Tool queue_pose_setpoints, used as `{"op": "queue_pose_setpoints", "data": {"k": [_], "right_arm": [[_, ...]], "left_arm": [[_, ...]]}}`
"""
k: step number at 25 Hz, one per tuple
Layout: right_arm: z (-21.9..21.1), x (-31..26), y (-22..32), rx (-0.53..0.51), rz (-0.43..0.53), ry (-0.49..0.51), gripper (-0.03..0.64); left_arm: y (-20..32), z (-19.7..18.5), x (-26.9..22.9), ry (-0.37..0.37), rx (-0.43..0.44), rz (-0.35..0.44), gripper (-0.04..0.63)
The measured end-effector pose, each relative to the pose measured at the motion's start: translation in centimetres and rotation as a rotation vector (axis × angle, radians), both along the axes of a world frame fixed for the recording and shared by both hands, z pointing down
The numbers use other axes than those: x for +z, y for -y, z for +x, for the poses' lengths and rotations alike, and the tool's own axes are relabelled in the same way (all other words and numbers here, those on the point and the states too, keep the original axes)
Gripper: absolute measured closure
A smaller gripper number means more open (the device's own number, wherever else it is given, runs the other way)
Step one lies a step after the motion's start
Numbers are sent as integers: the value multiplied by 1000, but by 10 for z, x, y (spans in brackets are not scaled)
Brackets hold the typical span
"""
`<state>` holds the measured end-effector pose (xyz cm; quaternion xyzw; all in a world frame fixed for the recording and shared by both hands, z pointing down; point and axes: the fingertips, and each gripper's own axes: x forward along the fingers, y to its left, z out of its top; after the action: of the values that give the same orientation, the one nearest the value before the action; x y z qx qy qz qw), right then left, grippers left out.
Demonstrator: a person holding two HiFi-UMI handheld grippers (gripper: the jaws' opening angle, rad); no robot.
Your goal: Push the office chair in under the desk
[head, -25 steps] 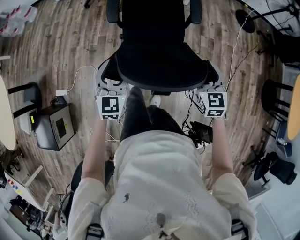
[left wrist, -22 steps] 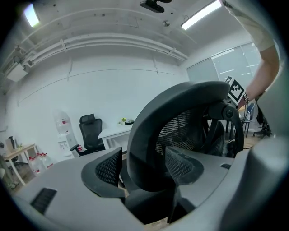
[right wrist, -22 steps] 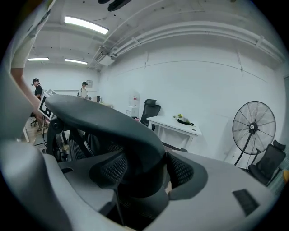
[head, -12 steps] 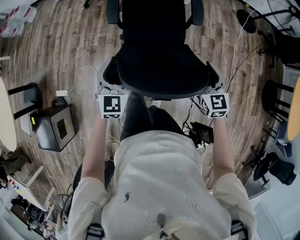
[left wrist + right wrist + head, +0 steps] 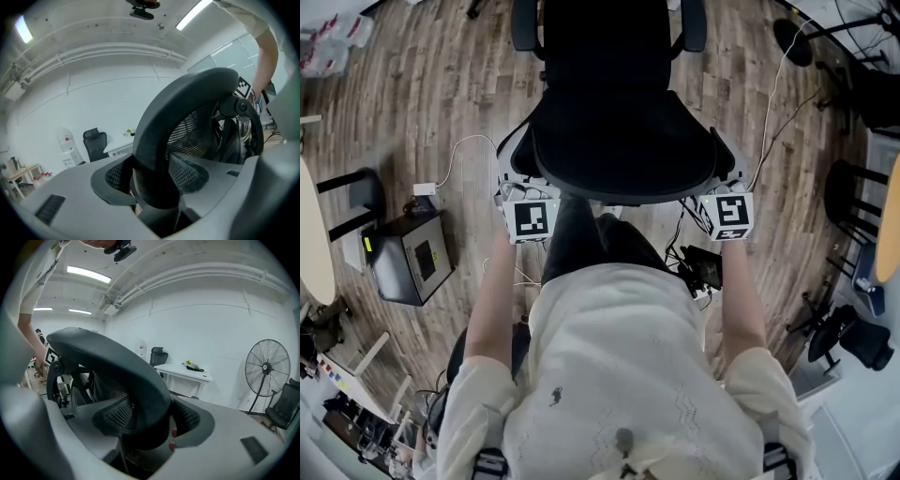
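Note:
The black office chair (image 5: 619, 141) stands right in front of me, its back towards me. My left gripper (image 5: 517, 180) is at the left end of the backrest's top rim (image 5: 187, 103). Its jaws have just been closing with that rim between them, and the pads (image 5: 115, 176) now press on it. My right gripper (image 5: 722, 176) holds the right end of the rim (image 5: 108, 357) the same way, pads against both sides. A white desk (image 5: 187, 371) stands far off by the wall, also seen small in the left gripper view.
A black box (image 5: 408, 253) sits on the wood floor at my left, with white cables beside it. A tangle of black cables and a device (image 5: 698, 267) lies at my right foot. Stools and round table edges (image 5: 311, 234) flank both sides. A standing fan (image 5: 266, 371) is near the desk.
My left gripper has slid a little to the right and nearer along the backrest's rim. The right gripper has hardly moved. The chair's backrest sits slightly closer to me.

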<state>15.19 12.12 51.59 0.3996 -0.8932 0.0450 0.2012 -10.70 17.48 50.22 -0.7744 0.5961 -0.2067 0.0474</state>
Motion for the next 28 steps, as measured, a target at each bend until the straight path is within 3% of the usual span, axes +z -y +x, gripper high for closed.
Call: {"op": "queue_pose_setpoints", "data": {"k": [28], "right_arm": [[-21,1,53,18,-22,5,345]], "left_arm": [[59,-25,1,-1,14,-5,341]]}}
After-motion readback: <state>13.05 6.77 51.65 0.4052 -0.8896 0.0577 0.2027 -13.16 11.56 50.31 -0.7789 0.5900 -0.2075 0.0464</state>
